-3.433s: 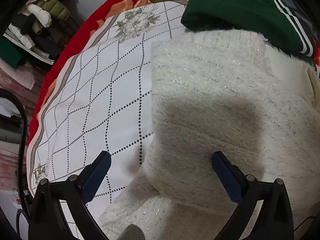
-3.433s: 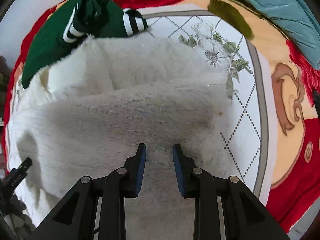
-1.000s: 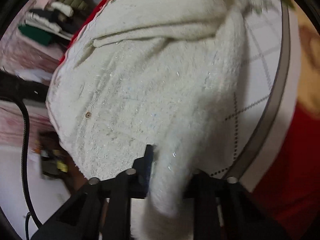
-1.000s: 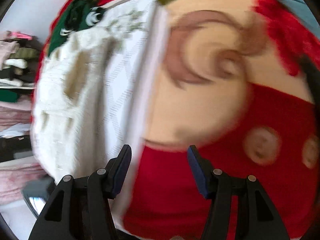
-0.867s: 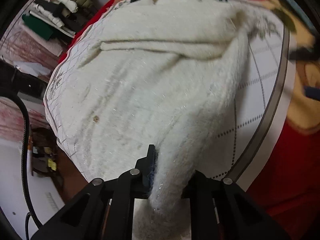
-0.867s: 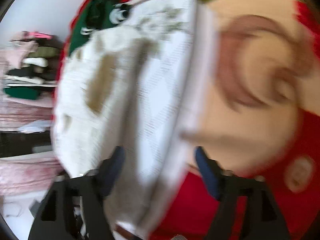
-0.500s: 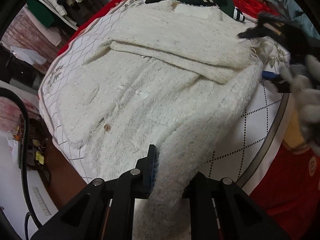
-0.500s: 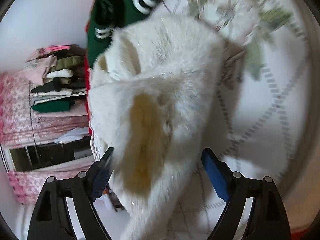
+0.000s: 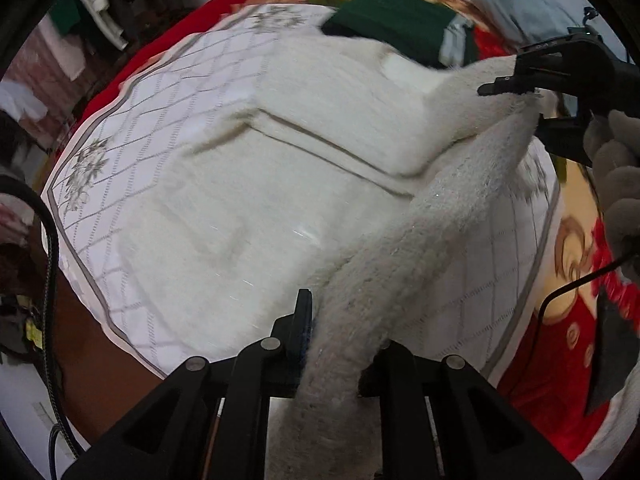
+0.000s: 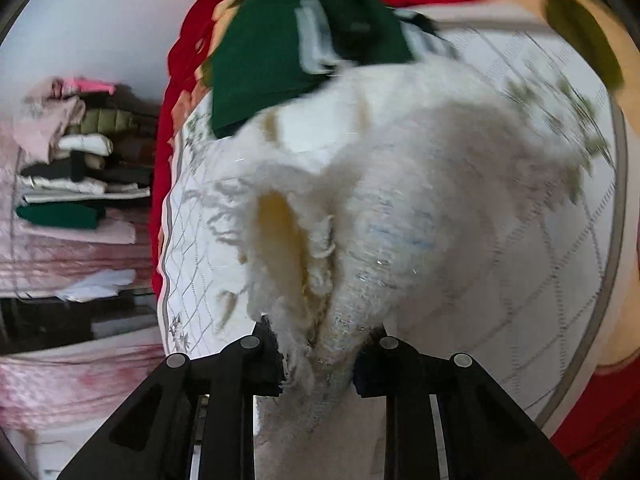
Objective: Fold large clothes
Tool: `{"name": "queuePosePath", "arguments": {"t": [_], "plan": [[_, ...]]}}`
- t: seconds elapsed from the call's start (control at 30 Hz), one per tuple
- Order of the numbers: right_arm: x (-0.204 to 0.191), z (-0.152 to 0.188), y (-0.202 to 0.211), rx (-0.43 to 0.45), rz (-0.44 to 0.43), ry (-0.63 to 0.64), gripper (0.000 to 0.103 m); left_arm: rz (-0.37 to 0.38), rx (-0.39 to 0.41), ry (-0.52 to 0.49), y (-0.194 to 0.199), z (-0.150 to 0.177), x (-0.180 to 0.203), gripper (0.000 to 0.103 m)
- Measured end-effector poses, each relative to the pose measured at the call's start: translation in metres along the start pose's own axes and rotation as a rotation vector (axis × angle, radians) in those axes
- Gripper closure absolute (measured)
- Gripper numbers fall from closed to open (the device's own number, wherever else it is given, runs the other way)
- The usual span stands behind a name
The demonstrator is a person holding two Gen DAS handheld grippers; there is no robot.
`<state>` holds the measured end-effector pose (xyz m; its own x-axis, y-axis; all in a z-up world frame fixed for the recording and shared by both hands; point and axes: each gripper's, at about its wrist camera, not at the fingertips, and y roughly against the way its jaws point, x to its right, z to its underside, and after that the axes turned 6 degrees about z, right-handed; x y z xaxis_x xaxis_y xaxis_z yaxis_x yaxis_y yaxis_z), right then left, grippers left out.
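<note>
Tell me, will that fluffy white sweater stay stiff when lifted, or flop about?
Probably floppy: the white sweater sags in a soft band between the left gripper and the right gripper, whose jaws are closing on it. Its fuzzy knit likely grips rather than slips. It looks bulky, though probably light.

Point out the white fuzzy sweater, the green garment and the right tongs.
white fuzzy sweater (image 9: 248, 208): left wrist view, flat body.
green garment (image 10: 260, 60): right wrist view, broad green panel.
right tongs (image 10: 318, 364): right wrist view, between fingertips.

Black left claw (image 9: 336, 344) with blue pads, silver screws; grey glove (image 9: 616, 168).
</note>
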<state>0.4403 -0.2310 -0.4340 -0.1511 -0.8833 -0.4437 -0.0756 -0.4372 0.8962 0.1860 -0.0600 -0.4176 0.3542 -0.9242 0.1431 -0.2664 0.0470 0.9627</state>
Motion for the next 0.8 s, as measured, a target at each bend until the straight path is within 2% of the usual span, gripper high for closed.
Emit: {"name": "queuePosePath", "arguments": {"t": [0.1,0.17,0.27,0.4,0.5,0.57,0.63,0.67,0.7,0.73,0.8], "plan": [[-0.073,-0.008,-0.021,0.009,0.081,0.049,0.078,0.015,0.005,0.056,0.003,-0.023,-0.049,0.087],[-0.100,-0.012,-0.034,0.003,0.117,0.064,0.078,0.022,0.011,0.094,-0.001,-0.035,-0.082,0.087],[-0.154,-0.016,-0.076,-0.003,0.193,0.088,0.078,0.008,0.024,0.148,-0.014,-0.054,-0.130,0.087],[-0.210,-0.014,-0.136,-0.014,0.294,0.141,0.078,-0.006,0.009,0.212,-0.041,-0.068,-0.182,0.086],[-0.221,-0.008,-0.172,-0.053,0.325,0.172,0.070,-0.004,-0.042,0.249,-0.072,-0.070,-0.213,0.085],[-0.231,-0.006,-0.192,-0.080,0.304,0.214,0.052,-0.002,-0.058,0.278,-0.082,-0.067,-0.226,0.075],[-0.235,-0.006,-0.200,-0.097,0.242,0.264,0.046,-0.011,-0.048,0.315,-0.080,-0.062,-0.236,0.061],[-0.234,-0.007,-0.197,-0.100,0.195,0.291,0.046,-0.012,-0.042,0.326,-0.077,-0.061,-0.238,0.053],[-0.232,-0.008,-0.187,-0.100,0.114,0.323,0.046,-0.028,-0.032,0.343,-0.072,-0.058,-0.241,0.031],[-0.228,-0.008,-0.179,-0.099,0.065,0.340,0.046,-0.039,-0.022,0.359,-0.068,-0.055,-0.244,0.016],[-0.208,-0.010,-0.151,-0.071,0.010,0.356,0.045,-0.055,-0.004,0.394,-0.062,-0.048,-0.252,0.016]]}}
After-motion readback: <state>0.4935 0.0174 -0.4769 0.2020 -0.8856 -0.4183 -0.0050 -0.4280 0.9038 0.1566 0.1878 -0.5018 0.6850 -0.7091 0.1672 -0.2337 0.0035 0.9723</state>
